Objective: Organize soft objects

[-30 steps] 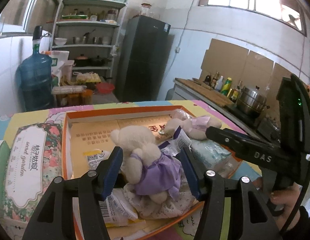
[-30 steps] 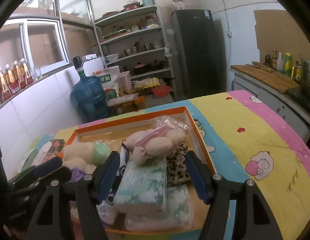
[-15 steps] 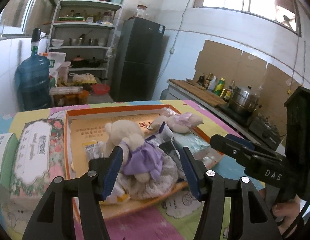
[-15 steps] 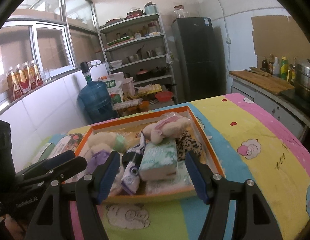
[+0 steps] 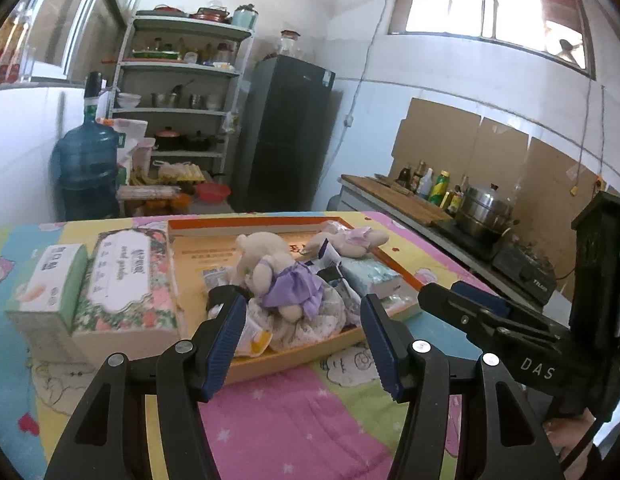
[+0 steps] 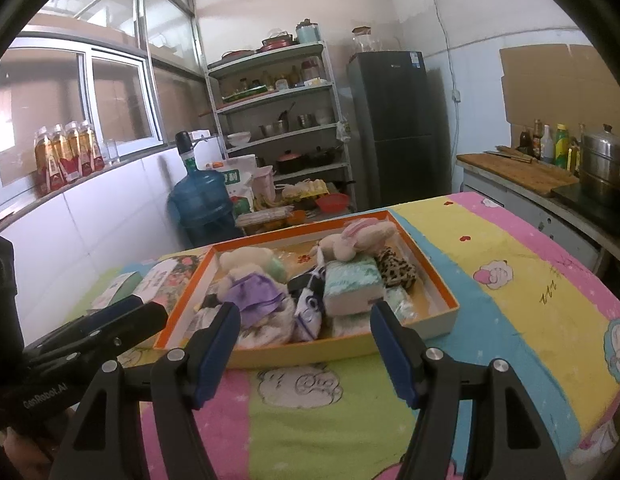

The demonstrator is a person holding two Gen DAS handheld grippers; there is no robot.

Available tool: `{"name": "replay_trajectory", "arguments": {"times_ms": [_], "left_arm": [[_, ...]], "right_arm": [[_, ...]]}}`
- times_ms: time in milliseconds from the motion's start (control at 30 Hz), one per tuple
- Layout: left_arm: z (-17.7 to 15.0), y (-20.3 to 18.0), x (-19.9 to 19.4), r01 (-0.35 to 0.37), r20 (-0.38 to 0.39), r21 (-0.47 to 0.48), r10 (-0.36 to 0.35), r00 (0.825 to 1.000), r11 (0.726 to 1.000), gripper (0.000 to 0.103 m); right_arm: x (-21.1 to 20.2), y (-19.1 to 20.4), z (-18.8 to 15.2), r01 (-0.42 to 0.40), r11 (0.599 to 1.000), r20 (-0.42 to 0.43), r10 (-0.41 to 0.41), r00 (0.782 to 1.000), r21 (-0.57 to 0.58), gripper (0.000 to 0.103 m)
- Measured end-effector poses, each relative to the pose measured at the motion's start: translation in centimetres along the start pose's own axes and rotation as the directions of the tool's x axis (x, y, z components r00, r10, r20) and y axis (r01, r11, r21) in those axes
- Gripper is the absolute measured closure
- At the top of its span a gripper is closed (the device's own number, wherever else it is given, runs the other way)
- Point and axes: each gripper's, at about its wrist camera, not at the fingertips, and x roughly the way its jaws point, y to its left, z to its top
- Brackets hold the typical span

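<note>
An orange-rimmed tray [image 5: 405,276] [image 6: 437,284] on the cartoon-print cloth holds soft things. A cream bear in a purple dress [image 5: 270,272] [image 6: 250,280] lies at its near left. A pale plush with a pink bow [image 5: 349,238] [image 6: 357,238], a mint tissue pack [image 5: 369,276] [image 6: 349,280] and a leopard-print piece [image 6: 395,268] lie further right. My left gripper [image 5: 302,340] is open and empty, short of the tray's near edge. My right gripper [image 6: 304,348] is open and empty, also in front of the tray.
A floral tissue box [image 5: 126,280] and a green-white box [image 5: 50,284] lie left of the tray. The cloth [image 6: 529,280] stretches to the right. A water jug [image 5: 88,160], shelves [image 5: 178,92], a fridge [image 5: 286,132] and a counter with pots [image 5: 481,208] stand beyond the table.
Both grippers have pulled back from over the tray towards me; the bear and the tissue pack no longer sit between their fingers. Both stay open.
</note>
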Motion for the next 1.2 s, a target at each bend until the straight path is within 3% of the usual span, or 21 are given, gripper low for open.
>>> {"name": "replay_trajectory", "arguments": {"times_ms": [433, 600, 800, 1000, 1100, 1200], "left_arm": [[-2.5, -1.5, -7.8, -0.102, 0.094, 0.059, 0.096, 0.991, 0.993, 0.042], [-3.3, -1.7, -11.0, -0.166, 0.137, 0.049, 0.158, 0.978, 0.985, 0.042], [-4.0, -1.9, -14.3, -0.174, 0.164, 0.023, 0.168, 0.972, 0.984, 0.042], [-4.9, -1.8, -17.8, -0.237, 0.186, -0.008, 0.234, 0.954, 0.972, 0.042], [-5.5, -1.8, -19.4, -0.284, 0.183, -0.014, 0.281, 0.942, 0.959, 0.042], [-6.1, -1.7, -21.0, -0.353, 0.193, -0.021, 0.35, 0.917, 0.936, 0.042]], "right_arm": [[-4.1, 3.6, -2.3, 0.003, 1.0, 0.051, -0.003, 0.999, -0.002, 0.036], [-6.6, 5.6, -3.3, 0.043, 0.999, 0.102, -0.039, 0.994, -0.032, 0.036], [-9.9, 8.5, -4.4, 0.105, 0.989, 0.172, -0.086, 0.981, -0.105, 0.036], [-12.4, 10.1, -5.3, 0.145, 0.987, 0.202, -0.129, 0.971, -0.066, 0.036], [-12.6, 11.0, -6.1, 0.093, 0.995, 0.154, -0.085, 0.984, -0.045, 0.036], [-12.9, 11.9, -6.6, 0.07, 0.996, 0.115, -0.064, 0.991, -0.051, 0.036]]}}
